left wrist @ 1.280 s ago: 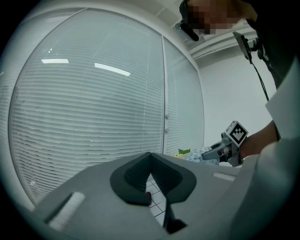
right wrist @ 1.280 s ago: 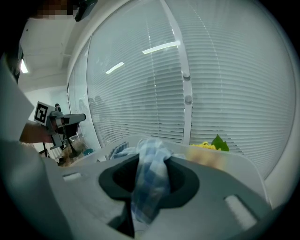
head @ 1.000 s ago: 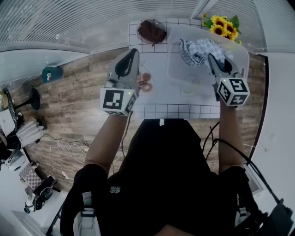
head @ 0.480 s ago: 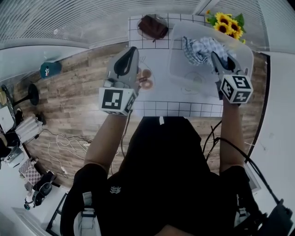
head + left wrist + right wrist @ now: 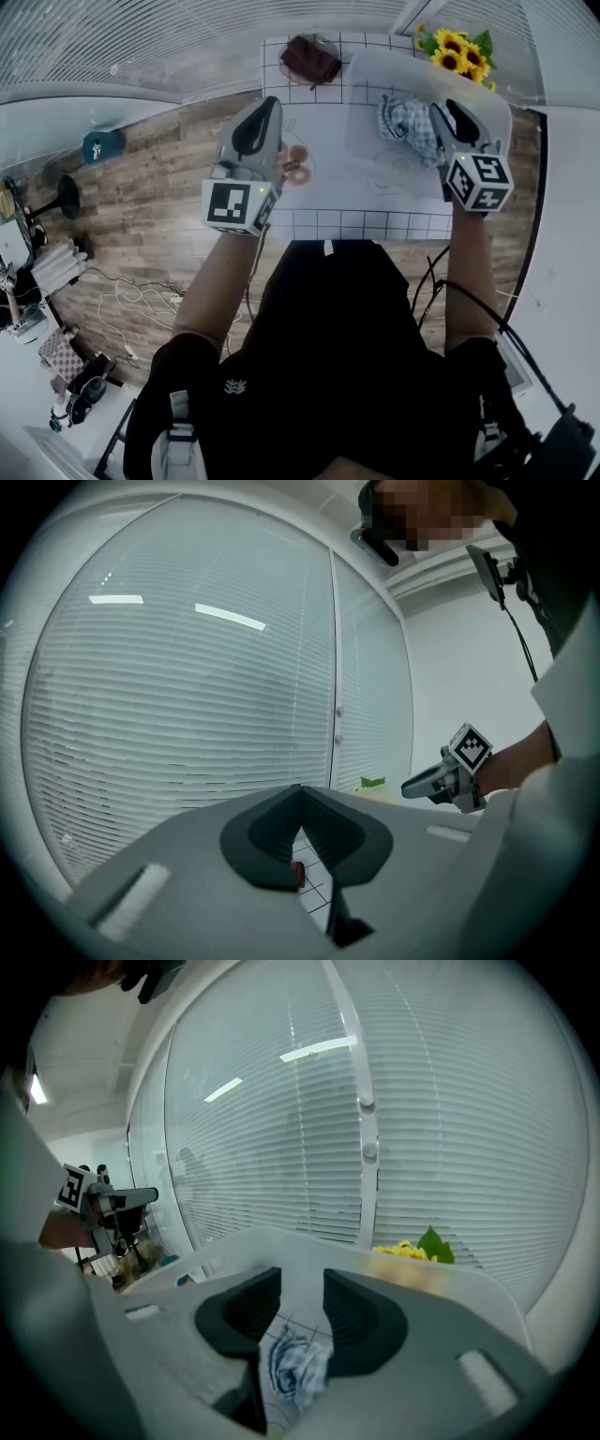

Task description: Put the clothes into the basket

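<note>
A blue-and-white checked cloth lies bunched inside the translucent white basket on the tiled table's right side. My right gripper hangs over the basket just right of the cloth. Its jaws have just been opening. In the right gripper view the cloth sits below the gap in my right gripper, and the pads do not press on it. A dark brown garment lies at the table's far edge. My left gripper hovers over the table's left side, shut and empty; the left gripper view shows the left gripper with its tips together.
Sunflowers stand behind the basket at the far right. Small brown items lie on the white gridded table by the left gripper. Window blinds run along the far side, and wooden floor lies to the left.
The checked cloth has dropped from a wider spread near the right gripper's tips into a tighter bunch lower in the basket. The right jaws have parted. The left gripper has stayed still.
</note>
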Action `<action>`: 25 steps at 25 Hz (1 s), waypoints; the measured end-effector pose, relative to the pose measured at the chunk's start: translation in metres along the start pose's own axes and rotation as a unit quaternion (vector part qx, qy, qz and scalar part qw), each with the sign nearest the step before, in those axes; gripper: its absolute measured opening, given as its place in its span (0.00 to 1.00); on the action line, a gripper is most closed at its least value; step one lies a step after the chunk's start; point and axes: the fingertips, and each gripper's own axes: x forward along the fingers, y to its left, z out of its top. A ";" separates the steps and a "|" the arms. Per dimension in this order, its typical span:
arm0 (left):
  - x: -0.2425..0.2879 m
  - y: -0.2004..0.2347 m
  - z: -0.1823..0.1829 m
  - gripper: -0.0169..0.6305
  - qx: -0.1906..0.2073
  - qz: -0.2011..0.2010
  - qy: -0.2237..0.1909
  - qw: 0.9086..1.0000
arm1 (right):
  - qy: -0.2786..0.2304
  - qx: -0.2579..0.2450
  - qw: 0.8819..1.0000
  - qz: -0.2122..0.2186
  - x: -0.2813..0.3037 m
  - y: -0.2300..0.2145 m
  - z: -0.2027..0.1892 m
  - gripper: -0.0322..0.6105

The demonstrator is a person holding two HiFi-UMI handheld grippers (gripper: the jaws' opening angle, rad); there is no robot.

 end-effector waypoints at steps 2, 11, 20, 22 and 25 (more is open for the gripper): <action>0.000 -0.001 0.006 0.04 0.000 -0.001 -0.004 1.000 | -0.015 0.002 1.000 -0.008 -0.006 -0.001 0.007 0.26; 0.000 -0.019 0.036 0.04 0.014 -0.018 -0.033 0.999 | -0.048 0.004 0.998 -0.027 -0.047 -0.003 0.021 0.26; -0.014 -0.045 0.066 0.04 0.030 -0.034 -0.059 0.997 | -0.160 0.018 0.982 -0.102 -0.129 -0.025 0.043 0.10; -0.018 -0.050 0.066 0.04 0.031 -0.036 -0.058 0.997 | -0.181 0.017 0.977 -0.114 -0.146 -0.028 0.045 0.05; -0.025 -0.062 0.064 0.04 0.035 -0.044 -0.054 0.997 | -0.193 0.017 0.973 -0.122 -0.163 -0.028 0.042 0.05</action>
